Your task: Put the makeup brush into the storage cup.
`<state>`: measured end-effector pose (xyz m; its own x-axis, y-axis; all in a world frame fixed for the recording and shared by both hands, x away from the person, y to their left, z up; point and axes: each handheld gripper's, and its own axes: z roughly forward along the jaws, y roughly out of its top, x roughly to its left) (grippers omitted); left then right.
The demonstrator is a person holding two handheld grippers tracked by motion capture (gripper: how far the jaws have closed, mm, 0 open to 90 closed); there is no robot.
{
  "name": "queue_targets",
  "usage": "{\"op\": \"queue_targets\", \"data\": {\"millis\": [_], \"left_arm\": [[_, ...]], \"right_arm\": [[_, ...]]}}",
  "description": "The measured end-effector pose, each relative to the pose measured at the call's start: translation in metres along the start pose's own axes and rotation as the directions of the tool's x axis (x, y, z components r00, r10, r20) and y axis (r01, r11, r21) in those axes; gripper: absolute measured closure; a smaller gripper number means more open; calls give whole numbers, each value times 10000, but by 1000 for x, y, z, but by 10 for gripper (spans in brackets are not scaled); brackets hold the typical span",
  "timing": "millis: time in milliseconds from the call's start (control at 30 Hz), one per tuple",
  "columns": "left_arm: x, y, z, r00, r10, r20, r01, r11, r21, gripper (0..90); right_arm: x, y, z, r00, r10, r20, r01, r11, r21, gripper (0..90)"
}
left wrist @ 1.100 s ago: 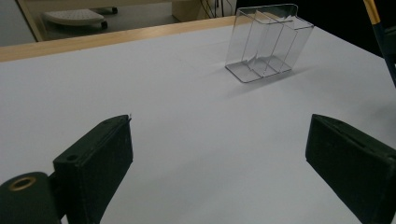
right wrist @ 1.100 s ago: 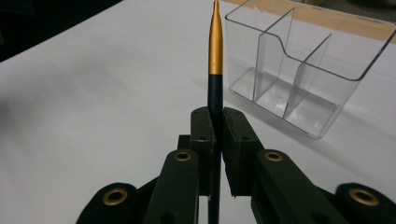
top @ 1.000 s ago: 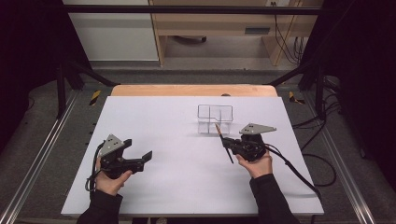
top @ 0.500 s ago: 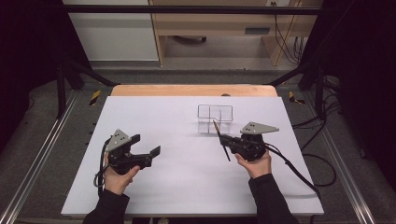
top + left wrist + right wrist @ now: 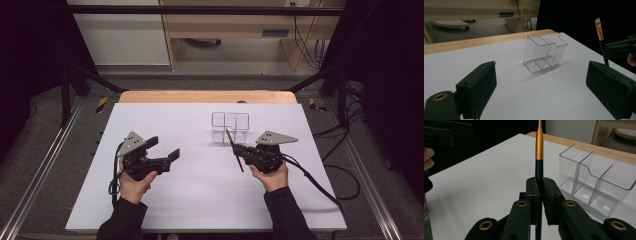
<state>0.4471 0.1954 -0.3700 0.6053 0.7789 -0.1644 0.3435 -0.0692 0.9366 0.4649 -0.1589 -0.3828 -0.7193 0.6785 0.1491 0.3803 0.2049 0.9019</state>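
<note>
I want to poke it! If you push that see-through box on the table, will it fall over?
Probably it would slide first: the clear organizer looks like thin, empty plastic, so likely light, on a smooth white table. It stands taller than it is deep, so a high push might tip it. It looks stiff, not bendy.

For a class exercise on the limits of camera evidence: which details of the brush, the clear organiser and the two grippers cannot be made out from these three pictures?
- Brush: the right gripper view's top edge cuts off its tip; its lower handle is hidden by the jaws.
- Clear organiser: in the high view too small to count its compartments.
- Left gripper: in its own view the bottom edge crops the jaws.
</note>
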Motion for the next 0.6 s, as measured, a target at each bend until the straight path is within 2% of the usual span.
{"op": "queue_targets", "data": {"millis": [233, 600], "left_arm": [[-7, 4, 7, 9999, -36, 139, 38, 9999, -113, 90], [-22, 9, 22, 9977, -247, 626, 267, 9992, -305, 101]], "right_arm": [[2, -2, 4, 9999, 35, -110, -37, 9999, -114, 837], [5, -4, 6, 9997, 63, -240, -69, 9997, -227, 836]]}}
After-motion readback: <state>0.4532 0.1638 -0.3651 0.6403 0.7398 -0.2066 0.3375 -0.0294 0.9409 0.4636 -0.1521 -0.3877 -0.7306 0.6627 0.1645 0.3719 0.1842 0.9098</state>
